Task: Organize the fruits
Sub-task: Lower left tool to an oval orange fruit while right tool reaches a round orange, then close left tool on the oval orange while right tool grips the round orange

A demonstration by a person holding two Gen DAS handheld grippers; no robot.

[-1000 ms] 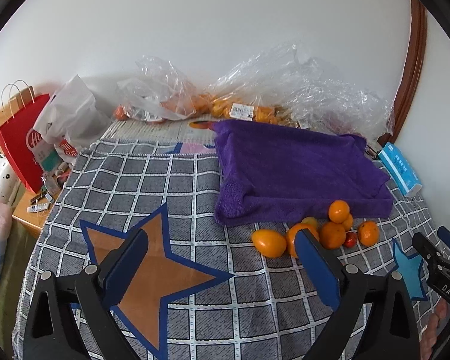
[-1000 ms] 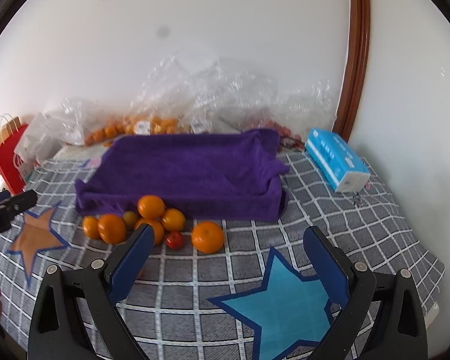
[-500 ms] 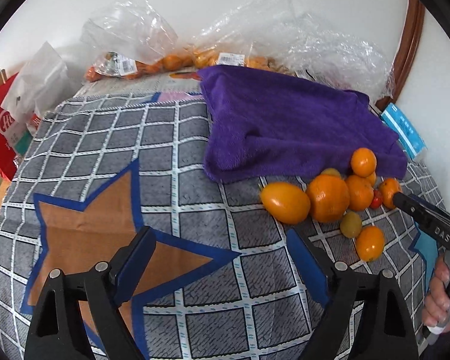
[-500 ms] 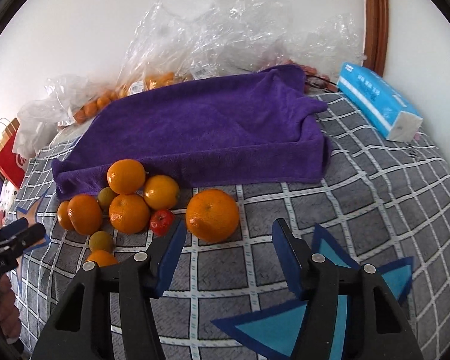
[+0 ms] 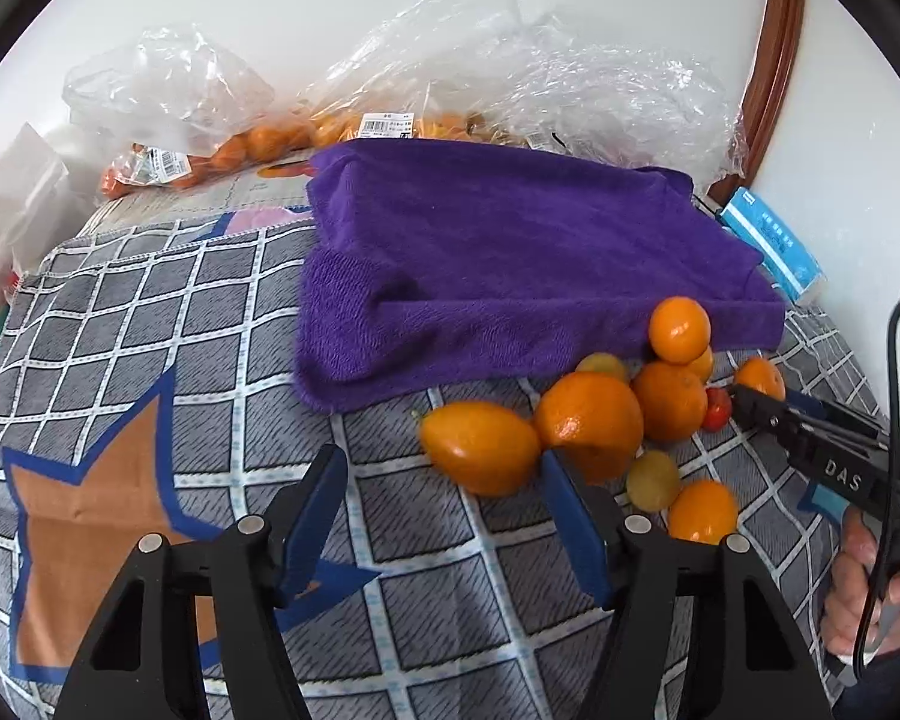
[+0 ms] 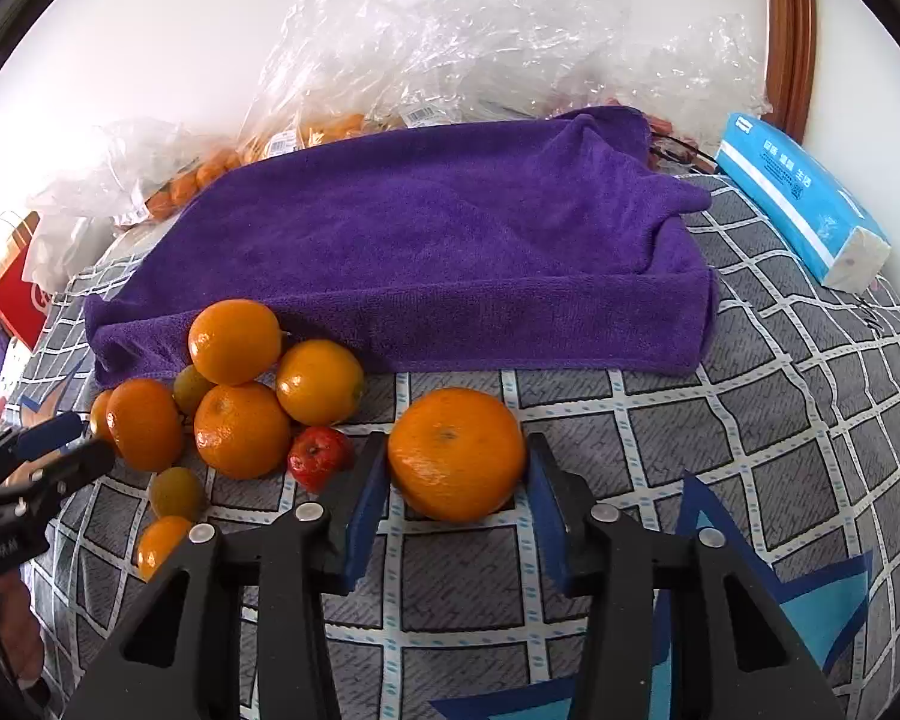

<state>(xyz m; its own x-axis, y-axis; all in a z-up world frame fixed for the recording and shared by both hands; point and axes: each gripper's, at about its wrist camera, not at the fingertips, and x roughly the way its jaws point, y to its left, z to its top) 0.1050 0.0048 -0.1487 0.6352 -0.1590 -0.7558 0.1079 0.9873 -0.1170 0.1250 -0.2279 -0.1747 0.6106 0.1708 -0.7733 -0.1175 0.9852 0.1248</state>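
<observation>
Right gripper (image 6: pixel 456 480) jaws just closing, flanking lone orange (image 6: pixel 456 453), contact uncertain; squeeze centred. Left gripper (image 5: pixel 444 507) apart, empty; oval fruit (image 5: pixel 479 447) at one o'clock.

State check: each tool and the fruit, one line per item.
right tool: jaws just closing, pads against the big orange, which rests on the cloth
left tool: jaws just closing, open, nothing gripped
oval orange fruit: lying ahead of the left tool
fruit pile: loose, beside purple towel
</observation>
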